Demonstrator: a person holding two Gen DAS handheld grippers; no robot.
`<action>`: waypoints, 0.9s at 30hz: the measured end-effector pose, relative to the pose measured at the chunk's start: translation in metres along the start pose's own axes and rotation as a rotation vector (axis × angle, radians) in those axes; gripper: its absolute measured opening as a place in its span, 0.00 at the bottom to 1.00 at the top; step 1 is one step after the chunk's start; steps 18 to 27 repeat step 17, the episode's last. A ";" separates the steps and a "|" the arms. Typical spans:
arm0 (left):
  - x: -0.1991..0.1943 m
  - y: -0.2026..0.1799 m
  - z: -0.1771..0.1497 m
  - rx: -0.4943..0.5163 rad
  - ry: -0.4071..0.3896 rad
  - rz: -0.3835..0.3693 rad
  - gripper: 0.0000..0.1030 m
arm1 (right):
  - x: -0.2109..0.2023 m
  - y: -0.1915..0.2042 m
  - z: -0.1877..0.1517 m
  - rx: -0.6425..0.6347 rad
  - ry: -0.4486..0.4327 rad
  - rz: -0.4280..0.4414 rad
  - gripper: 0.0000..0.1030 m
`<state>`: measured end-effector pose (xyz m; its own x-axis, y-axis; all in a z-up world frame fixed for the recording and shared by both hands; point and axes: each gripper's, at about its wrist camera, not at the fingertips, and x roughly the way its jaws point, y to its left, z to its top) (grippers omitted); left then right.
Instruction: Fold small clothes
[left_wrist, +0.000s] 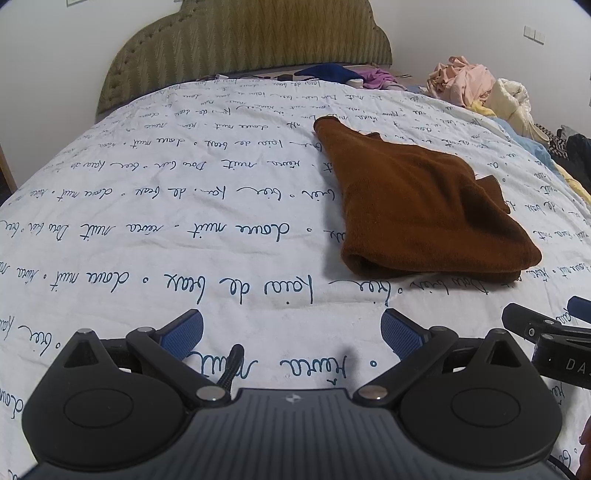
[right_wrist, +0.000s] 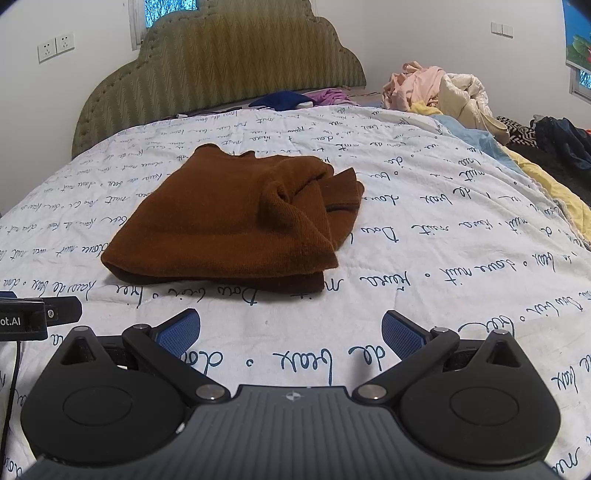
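A brown knitted garment lies folded on the white bedspread with blue handwriting print. In the right wrist view the garment shows a bunched fold at its right side. My left gripper is open and empty, just above the bedspread, short of the garment and to its left. My right gripper is open and empty, facing the garment's near edge. The right gripper's side shows at the right edge of the left wrist view; the left gripper's side shows at the left edge of the right wrist view.
A green padded headboard stands at the far end. A heap of pink and cream clothes lies at the back right, with blue and purple items by the headboard. Dark clothes lie off the bed's right edge.
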<state>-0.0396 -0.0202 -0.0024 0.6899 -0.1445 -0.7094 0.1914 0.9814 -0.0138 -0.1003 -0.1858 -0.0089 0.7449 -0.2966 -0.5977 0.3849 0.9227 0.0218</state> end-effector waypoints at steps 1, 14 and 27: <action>0.000 0.000 0.000 -0.001 0.000 0.000 1.00 | 0.000 0.000 0.000 -0.001 -0.001 0.000 1.00; -0.002 0.001 -0.001 0.002 -0.008 0.042 1.00 | 0.001 0.001 -0.001 -0.001 0.001 0.000 1.00; -0.003 0.001 0.000 0.004 -0.011 0.029 1.00 | 0.000 0.001 -0.001 -0.001 0.001 0.001 1.00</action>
